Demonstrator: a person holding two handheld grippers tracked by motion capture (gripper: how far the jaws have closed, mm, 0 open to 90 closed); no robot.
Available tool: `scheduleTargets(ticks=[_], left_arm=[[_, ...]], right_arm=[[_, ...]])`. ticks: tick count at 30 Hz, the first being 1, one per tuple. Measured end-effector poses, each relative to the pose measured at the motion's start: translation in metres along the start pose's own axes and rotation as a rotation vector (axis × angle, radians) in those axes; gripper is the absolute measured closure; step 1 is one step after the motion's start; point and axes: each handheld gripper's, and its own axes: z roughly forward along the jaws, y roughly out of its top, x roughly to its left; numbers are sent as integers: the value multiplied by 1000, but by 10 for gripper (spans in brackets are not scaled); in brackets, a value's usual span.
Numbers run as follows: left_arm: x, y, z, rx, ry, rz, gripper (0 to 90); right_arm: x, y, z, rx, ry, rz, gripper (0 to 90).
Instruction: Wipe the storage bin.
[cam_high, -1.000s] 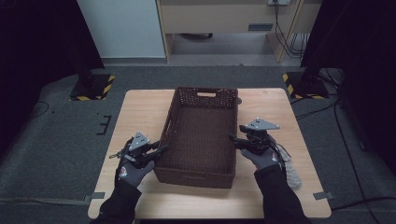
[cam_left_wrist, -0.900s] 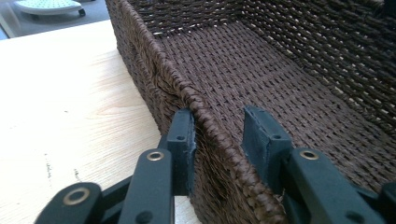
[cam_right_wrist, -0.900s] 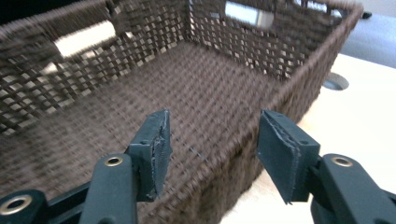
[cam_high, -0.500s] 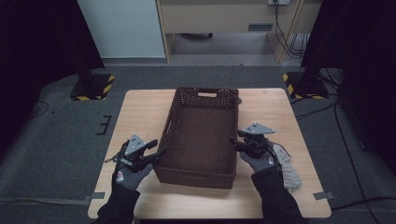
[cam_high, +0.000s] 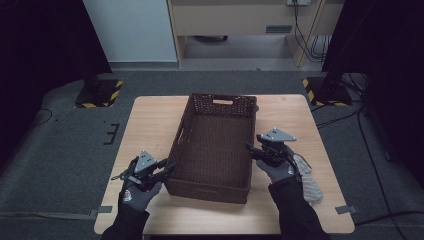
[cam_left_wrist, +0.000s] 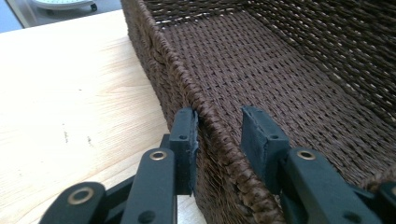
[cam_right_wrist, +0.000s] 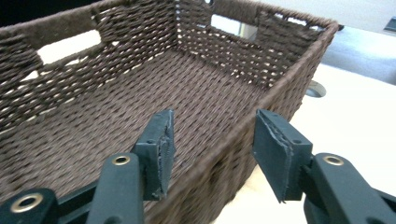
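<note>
A dark brown woven basket (cam_high: 212, 145) stands empty in the middle of the wooden table (cam_high: 150, 125). My left gripper (cam_high: 162, 171) is open at the basket's left wall near the front corner. In the left gripper view the left gripper (cam_left_wrist: 218, 123) straddles the basket's rim (cam_left_wrist: 161, 44), with one jaw outside against the weave and the other inside with a gap. My right gripper (cam_high: 250, 148) is open at the right wall. In the right gripper view the right gripper (cam_right_wrist: 212, 135) straddles the basket wall (cam_right_wrist: 280, 93) without touching it.
A pale mesh-like item (cam_high: 309, 182) lies on the table beside my right hand. A round cable hole (cam_right_wrist: 317, 88) sits in the tabletop past the basket's far right corner. Striped stand bases (cam_high: 100, 95) rest on the grey floor beyond the table.
Both hands have shifted slightly toward the near edge along the basket's sides. The basket has not moved.
</note>
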Motion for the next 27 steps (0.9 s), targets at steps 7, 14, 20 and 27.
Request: scheduleTargets(ticks=[7, 14, 20, 27], left_arm=[[16, -4, -4, -12, 26, -39, 702], [21, -6, -5, -27, 41, -52, 683], [20, -10, -14, -49, 31, -92, 649], [23, -10, -15, -44, 48, -93, 677]], right_arm=[[-5, 0, 20, 41, -21, 25, 452], [2, -3, 22, 50, -17, 49, 474], [5, -2, 19, 67, -33, 62, 505], [10, -5, 12, 61, -36, 80, 494]])
